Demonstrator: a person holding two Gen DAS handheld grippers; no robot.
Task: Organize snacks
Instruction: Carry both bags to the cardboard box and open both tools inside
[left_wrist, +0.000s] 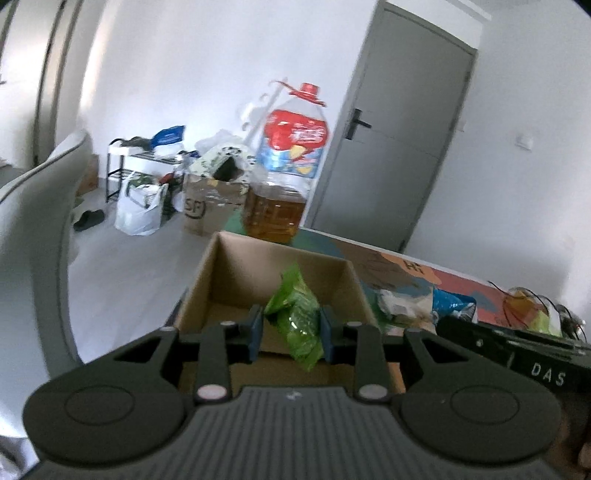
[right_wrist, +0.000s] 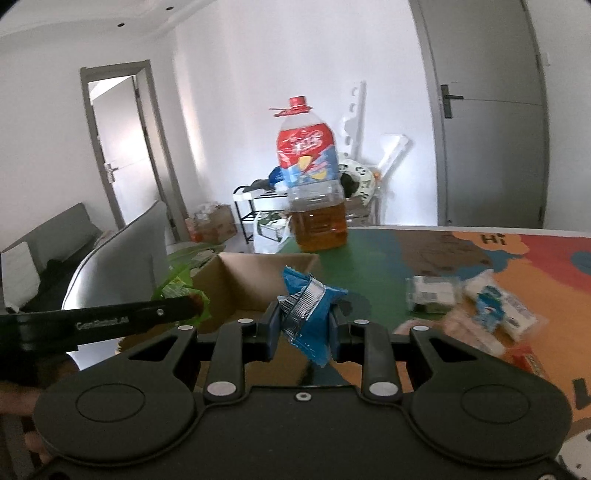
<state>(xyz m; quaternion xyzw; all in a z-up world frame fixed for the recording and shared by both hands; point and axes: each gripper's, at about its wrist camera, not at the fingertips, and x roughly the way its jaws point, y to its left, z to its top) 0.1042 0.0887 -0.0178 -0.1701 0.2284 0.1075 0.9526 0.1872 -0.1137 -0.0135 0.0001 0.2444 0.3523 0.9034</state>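
Observation:
My left gripper (left_wrist: 291, 328) is shut on a green snack packet (left_wrist: 297, 317) and holds it above the open cardboard box (left_wrist: 221, 273). My right gripper (right_wrist: 303, 325) is shut on a blue snack packet (right_wrist: 310, 314) and holds it just right of the box (right_wrist: 251, 280), above the table. The left gripper's body and its green packet (right_wrist: 177, 288) show at the left of the right wrist view. The right gripper's black body (left_wrist: 517, 350) shows at the right of the left wrist view.
A large oil bottle (left_wrist: 284, 173) with a red cap stands on the colourful table mat (right_wrist: 424, 251) behind the box. Loose white and blue snack packets (right_wrist: 491, 302) lie on the mat to the right. A grey chair (right_wrist: 122, 254) stands left of the table.

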